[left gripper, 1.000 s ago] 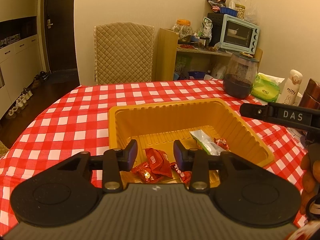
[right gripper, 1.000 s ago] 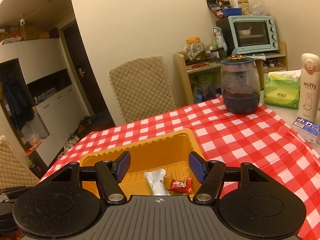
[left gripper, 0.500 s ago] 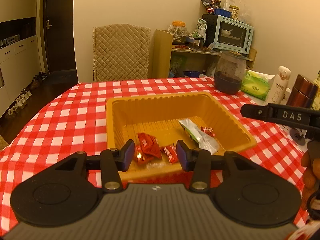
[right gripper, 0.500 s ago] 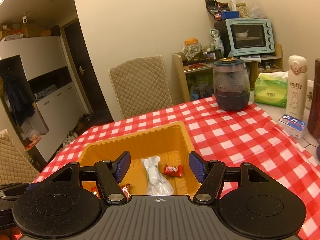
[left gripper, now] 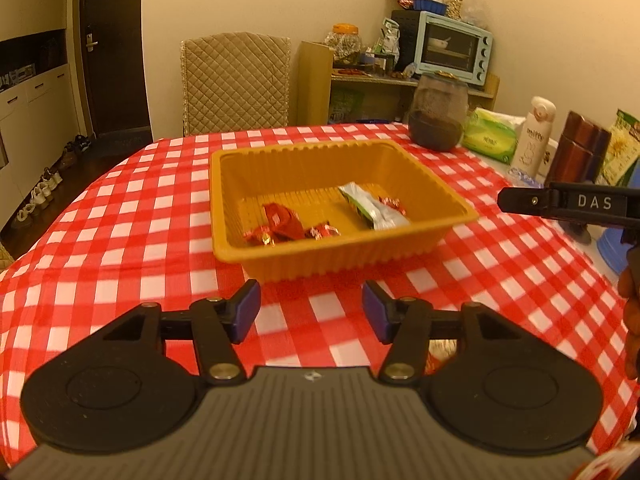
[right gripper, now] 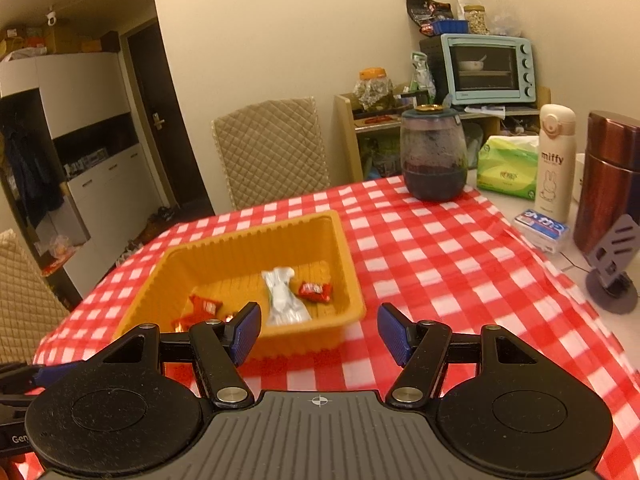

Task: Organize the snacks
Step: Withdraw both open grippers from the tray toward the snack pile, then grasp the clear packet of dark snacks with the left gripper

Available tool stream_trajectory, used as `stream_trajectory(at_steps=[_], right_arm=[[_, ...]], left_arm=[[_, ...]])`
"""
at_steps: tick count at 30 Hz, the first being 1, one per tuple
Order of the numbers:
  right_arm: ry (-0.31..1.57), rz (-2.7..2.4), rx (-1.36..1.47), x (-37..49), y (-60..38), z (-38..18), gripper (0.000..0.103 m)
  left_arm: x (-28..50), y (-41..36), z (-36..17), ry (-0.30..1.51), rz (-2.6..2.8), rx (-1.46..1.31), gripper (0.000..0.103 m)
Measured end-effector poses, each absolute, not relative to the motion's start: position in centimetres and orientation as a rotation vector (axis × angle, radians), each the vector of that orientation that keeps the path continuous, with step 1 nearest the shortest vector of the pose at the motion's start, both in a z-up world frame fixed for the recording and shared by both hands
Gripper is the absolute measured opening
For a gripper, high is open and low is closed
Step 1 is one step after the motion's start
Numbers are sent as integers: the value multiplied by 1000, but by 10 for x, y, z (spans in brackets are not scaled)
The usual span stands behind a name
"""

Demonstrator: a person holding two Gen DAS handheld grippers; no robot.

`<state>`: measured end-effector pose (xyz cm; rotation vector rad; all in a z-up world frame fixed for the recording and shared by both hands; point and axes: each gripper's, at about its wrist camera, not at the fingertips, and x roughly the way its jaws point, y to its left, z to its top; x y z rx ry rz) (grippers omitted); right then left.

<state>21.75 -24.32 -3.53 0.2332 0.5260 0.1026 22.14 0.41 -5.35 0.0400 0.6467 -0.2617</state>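
Snacks lie inside our orange tray (left gripper: 436,188) on the checked tablecloth (left gripper: 120,240): red candies (left gripper: 282,220) and a silver packet (left gripper: 370,208); our left gripper (left gripper: 311,310) and right gripper (right gripper: 319,332), both spread and empty, hover short of the tray's near wall.
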Motion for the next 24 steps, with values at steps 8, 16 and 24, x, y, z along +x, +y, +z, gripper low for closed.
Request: stream_trajectory(at_steps=[8,16,24], right_arm=[[580,105,174,187,-250,-56,65],[641,125,136,171,-252,-79,65],[663,120,156,172,-257,-85,65]], left_arm=[[194,3,-68,673,-295,66,57],[181,-2,-86,715,-350,91,57],[182,-21,-96,754,-533,143,56]])
